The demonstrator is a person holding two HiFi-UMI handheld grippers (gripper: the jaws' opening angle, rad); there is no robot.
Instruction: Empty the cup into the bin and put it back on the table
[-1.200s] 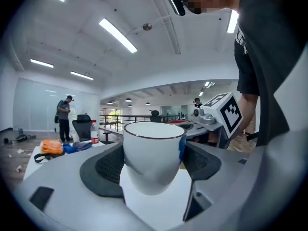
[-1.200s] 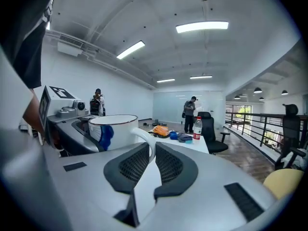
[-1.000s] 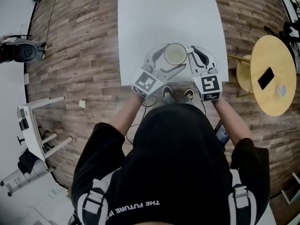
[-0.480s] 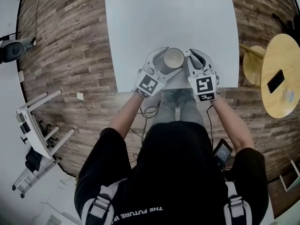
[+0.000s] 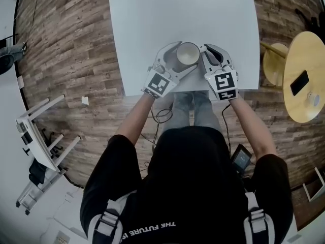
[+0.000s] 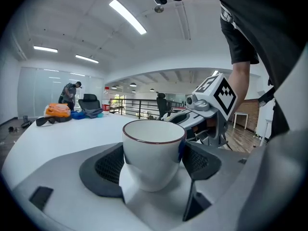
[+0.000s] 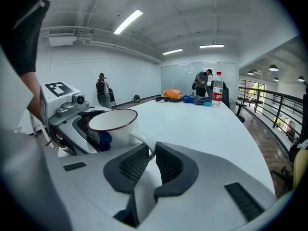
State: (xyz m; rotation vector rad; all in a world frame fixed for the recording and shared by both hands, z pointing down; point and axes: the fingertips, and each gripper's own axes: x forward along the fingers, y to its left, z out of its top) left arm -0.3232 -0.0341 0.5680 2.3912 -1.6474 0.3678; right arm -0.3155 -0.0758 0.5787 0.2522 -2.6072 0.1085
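A white cup (image 5: 188, 54) with a dark rim is over the near edge of the white table (image 5: 183, 14); whether it touches the table I cannot tell. My left gripper (image 5: 179, 61) is shut on the cup's body (image 6: 153, 153), one pad on each side. From the right, my right gripper (image 5: 205, 56) is shut on the cup's handle (image 7: 144, 139), which sits pinched between its pads (image 7: 166, 163). In the head view the cup's inside looks pale and bare. Each gripper view shows the other gripper beside the cup.
A round yellow table (image 5: 302, 93) with a phone (image 5: 299, 82) stands at the right, a stool (image 5: 274, 65) beside it. A white frame (image 5: 40, 136) lies on the wood floor at the left. A water bottle (image 7: 218, 88) and bags (image 7: 171, 94) sit at the table's far end.
Both grippers keep their hold on the cup. The cup and grippers have shifted a little farther over the table as the head view moved.
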